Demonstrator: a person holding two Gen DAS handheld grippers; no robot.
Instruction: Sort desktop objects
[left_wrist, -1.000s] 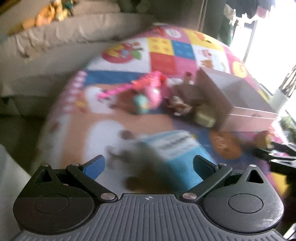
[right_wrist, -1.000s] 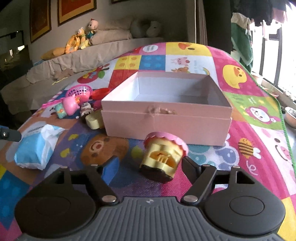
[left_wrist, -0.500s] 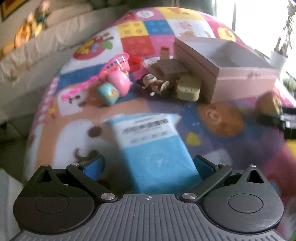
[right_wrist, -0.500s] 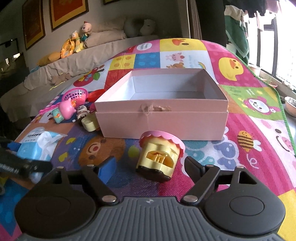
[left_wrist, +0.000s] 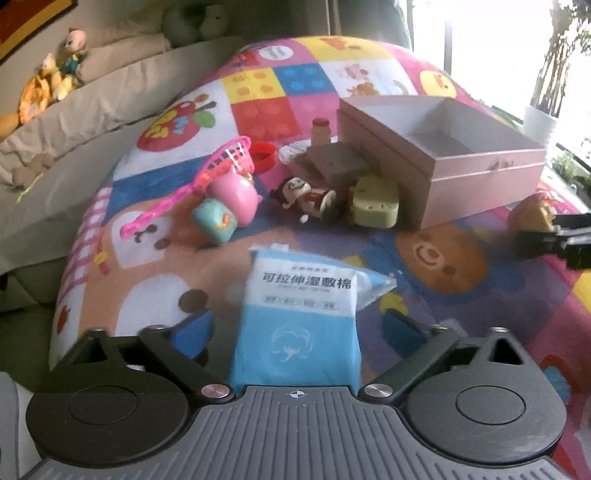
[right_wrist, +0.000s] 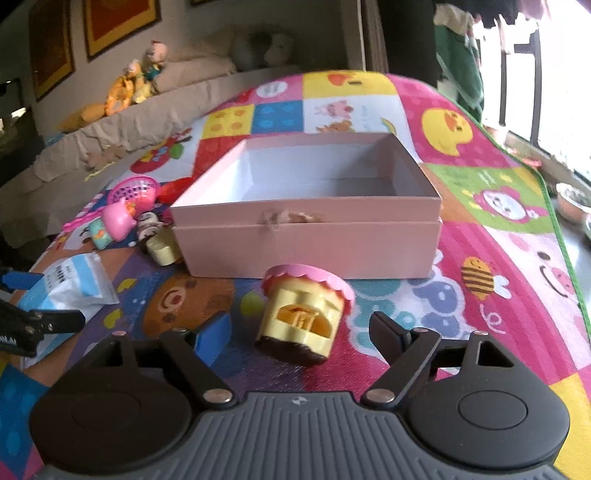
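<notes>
Between the left gripper's (left_wrist: 297, 328) blue-padded fingers lies the blue-and-white plastic pack of wet cotton pads (left_wrist: 299, 314), flat on the patchwork play mat (left_wrist: 461, 306) near its left edge; the jaws are closing, pads not yet pressing on the pack. Best to centre it and close on its firm lower half, since the loose flap at its right corner would likely slip. The right gripper (right_wrist: 299, 336) stands released, jaws wide and clear either side of the yellow plastic toy house with pink scalloped roof (right_wrist: 304, 314), which sits on the mat just in front of the pink cardboard box (right_wrist: 306, 242); a squeeze across the yellow walls, below the roof, looks soundest. The box is open and looks empty, its near wall the edge to lift over. Left of it crowd a yellow sponge-like block (left_wrist: 375, 201), small doll figure (left_wrist: 306, 195), pink toy (left_wrist: 232, 197) and pink net scoop (left_wrist: 207, 177); a carry from the left should rise first. The mat's right side is open.
</notes>
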